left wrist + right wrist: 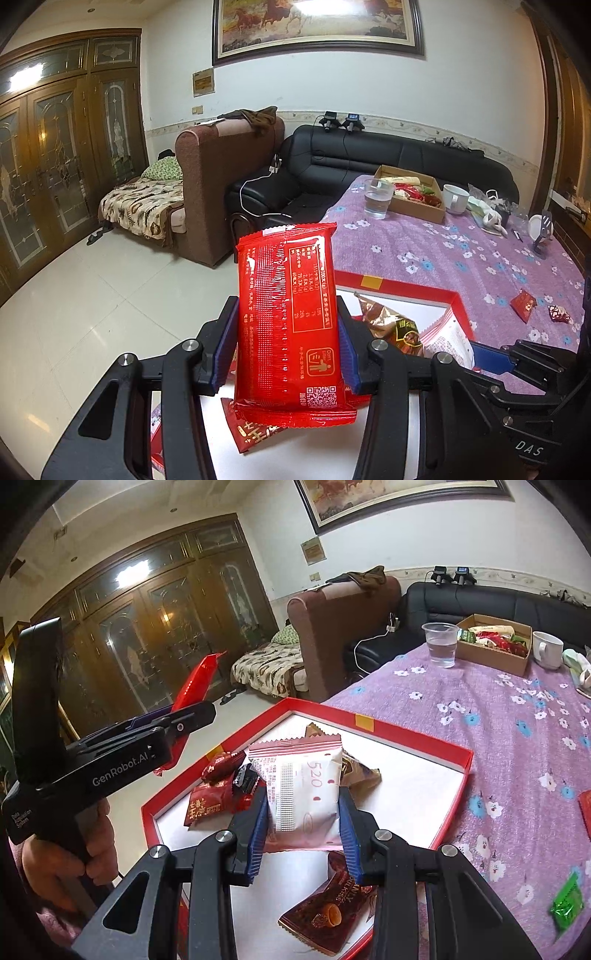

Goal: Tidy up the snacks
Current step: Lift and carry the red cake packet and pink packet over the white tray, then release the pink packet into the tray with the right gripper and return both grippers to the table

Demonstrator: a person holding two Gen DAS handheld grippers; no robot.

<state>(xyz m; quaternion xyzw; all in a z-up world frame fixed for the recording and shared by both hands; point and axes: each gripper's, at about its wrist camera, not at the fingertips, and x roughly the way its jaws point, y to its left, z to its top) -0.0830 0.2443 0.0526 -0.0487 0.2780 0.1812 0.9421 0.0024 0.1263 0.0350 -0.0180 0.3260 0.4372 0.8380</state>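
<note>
My left gripper (286, 350) is shut on a bright red snack packet (288, 317), held upright above the red-rimmed box (402, 286). From the right wrist view the same packet (197, 685) sticks up from the left gripper (184, 720) at the box's left side. My right gripper (303, 827) is shut on a white and pink snack packet (304, 794) over the red-rimmed box (417, 734). On the box's white floor lie dark red packets (210, 805), a brown packet (360, 771) and a maroon packet (328, 915).
A purple flowered cloth (498, 720) covers the table. At its far end stand a clear water cup (439, 644), a cardboard box of snacks (495, 642) and a white mug (550, 648). Loose packets lie on the cloth (522, 304), one green (567, 904). A hand (66, 864) grips the left tool.
</note>
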